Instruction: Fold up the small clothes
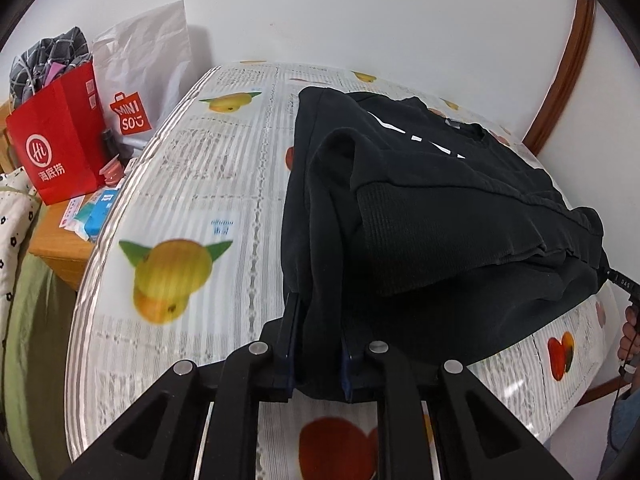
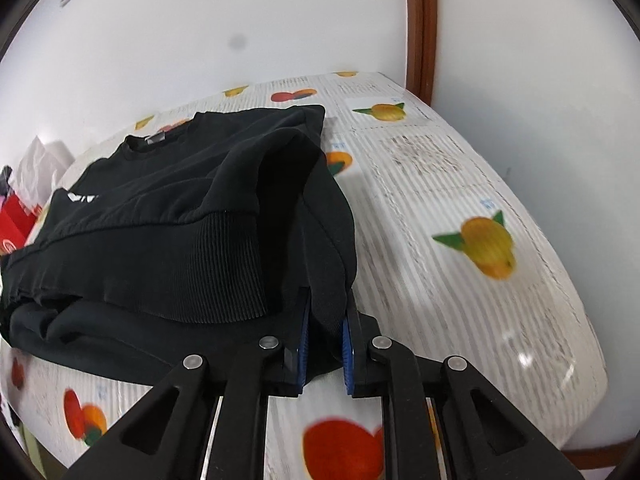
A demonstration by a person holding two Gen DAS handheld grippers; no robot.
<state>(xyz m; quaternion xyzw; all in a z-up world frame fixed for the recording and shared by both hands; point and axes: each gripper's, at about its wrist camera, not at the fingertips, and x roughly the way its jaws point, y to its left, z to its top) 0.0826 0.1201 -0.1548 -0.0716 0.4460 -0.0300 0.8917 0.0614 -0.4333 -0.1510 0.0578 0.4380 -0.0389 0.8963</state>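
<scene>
Nearest to me, my left gripper [image 1: 318, 336] has its 2 blue-padded jaws nearly closed, pinching a bunched fold of the black sweatshirt [image 1: 440, 208] at the garment's left side. My right gripper [image 2: 325, 336] does the same on the opposite side: jaws almost together with black cloth squeezed between the pads. In the left wrist view I can see the right tool's tip and a hand [image 1: 630, 332] at the frame's right edge.

The sweatshirt lies across the middle of the table [image 1: 192, 184], its long axis running side to side between my 2 grippers. The ribbed hem [image 2: 224, 264] is lifted and doubled back over the body, facing me; the round neckline [image 2: 160, 142] with its grey label points toward the far edge and the wall. White lettering [image 1: 420, 136] shows on the chest, too foreshortened for me to read.

The table wears a pale striped cover printed with yellow and red fruit, glossy and probably plastic, though motion blur makes that unsure. Beyond its left edge stands a low wooden stand [image 1: 60, 240] with a red paper bag [image 1: 56, 140], a white Miniso bag [image 1: 144, 64] and small packets. Behind everything is a plain white wall [image 2: 200, 20] with brown wooden trim [image 2: 420, 28] past the far right corner.
</scene>
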